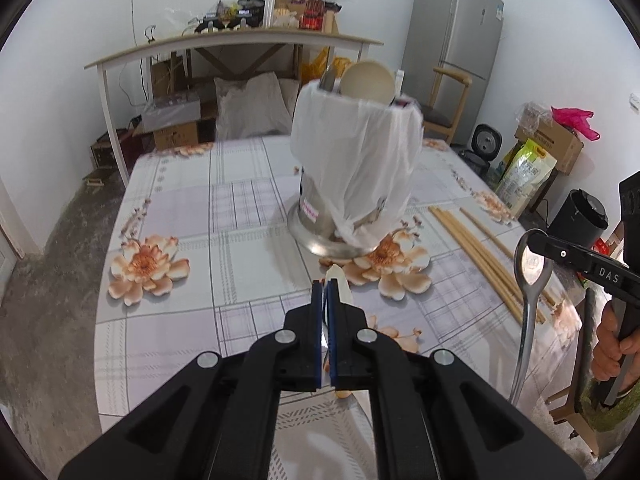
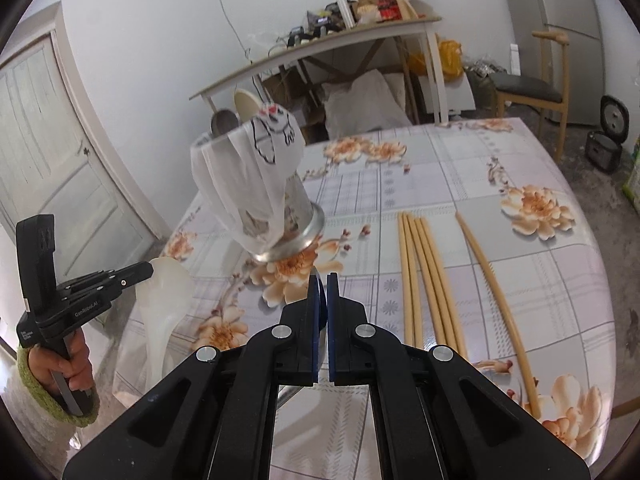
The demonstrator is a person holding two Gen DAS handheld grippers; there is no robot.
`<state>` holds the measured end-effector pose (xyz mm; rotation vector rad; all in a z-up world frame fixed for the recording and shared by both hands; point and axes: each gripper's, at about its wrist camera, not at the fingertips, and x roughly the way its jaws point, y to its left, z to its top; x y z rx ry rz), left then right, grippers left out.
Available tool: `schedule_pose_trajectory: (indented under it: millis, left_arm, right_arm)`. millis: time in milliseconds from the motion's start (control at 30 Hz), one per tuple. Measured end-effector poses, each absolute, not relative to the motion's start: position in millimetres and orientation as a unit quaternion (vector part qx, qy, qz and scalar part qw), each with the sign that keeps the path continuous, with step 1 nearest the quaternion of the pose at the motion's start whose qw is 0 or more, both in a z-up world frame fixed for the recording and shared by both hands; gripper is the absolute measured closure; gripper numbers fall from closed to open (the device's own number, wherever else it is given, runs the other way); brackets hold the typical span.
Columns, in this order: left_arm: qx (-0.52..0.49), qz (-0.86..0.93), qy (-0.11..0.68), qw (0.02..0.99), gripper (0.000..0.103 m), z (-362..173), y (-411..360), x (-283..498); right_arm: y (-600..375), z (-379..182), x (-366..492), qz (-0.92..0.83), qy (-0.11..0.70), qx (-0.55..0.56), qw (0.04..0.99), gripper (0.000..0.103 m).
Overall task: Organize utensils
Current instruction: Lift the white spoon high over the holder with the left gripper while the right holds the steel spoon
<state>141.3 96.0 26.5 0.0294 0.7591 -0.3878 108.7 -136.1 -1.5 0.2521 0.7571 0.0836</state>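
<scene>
My left gripper (image 1: 325, 286) is shut on a cream ceramic spoon (image 1: 335, 274). In the right wrist view that left gripper (image 2: 149, 269) grips the cream spoon (image 2: 168, 300) by its bowl, handle hanging down. My right gripper (image 2: 323, 280) is shut on a metal spoon (image 2: 315, 282), seen edge-on between its pads. The left wrist view shows the right gripper (image 1: 534, 240) clamped on the metal spoon's (image 1: 530, 264) bowl, handle hanging. A metal utensil holder (image 1: 356, 168) draped in a white bag stands mid-table with utensils in it, beyond both grippers. Several chopsticks (image 2: 424, 280) lie right of it.
The table (image 1: 200, 200) carries a floral plaid cloth. Behind it stand a cluttered side table (image 1: 240, 40), a fridge (image 1: 456, 52) and a wooden chair (image 2: 532, 88). A door (image 2: 52, 152) is at the left. Boxes, bags and a cooker sit on the floor.
</scene>
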Motion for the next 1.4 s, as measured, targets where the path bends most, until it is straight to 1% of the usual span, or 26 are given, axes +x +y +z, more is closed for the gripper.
schedule_pose_trajectory:
  millis: [567, 700, 900, 1033, 1233, 1400]
  left_arm:
    - [0.010, -0.189, 0.281, 0.941, 0.101, 97, 93, 119]
    - [0.004, -0.184, 0.247, 0.951, 0.101, 127, 96, 123]
    - [-0.024, -0.168, 0.163, 0.972, 0.101, 191, 98, 141]
    - [-0.045, -0.165, 0.110, 0.979, 0.101, 218, 94, 155]
    - [-0.061, -0.170, 0.055, 0.982, 0.101, 229, 75, 191]
    - [-0.053, -0.158, 0.056, 0.984, 0.101, 207, 61, 231]
  right_arm:
    - [-151, 30, 94, 0.051, 0.317, 0.155, 0.934, 0.101]
    - [-157, 30, 96, 0.054, 0.313, 0.163, 0.934, 0.101]
    - [-163, 23, 102, 0.062, 0.318, 0.182, 0.928, 0.101]
    - [-167, 13, 110, 0.069, 0.331, 0.197, 0.920, 0.101]
    - [-169, 8, 119, 0.069, 0.338, 0.200, 0.917, 0.101]
    - [-172, 2, 125, 0.068, 0.344, 0.204, 0.914, 0.101]
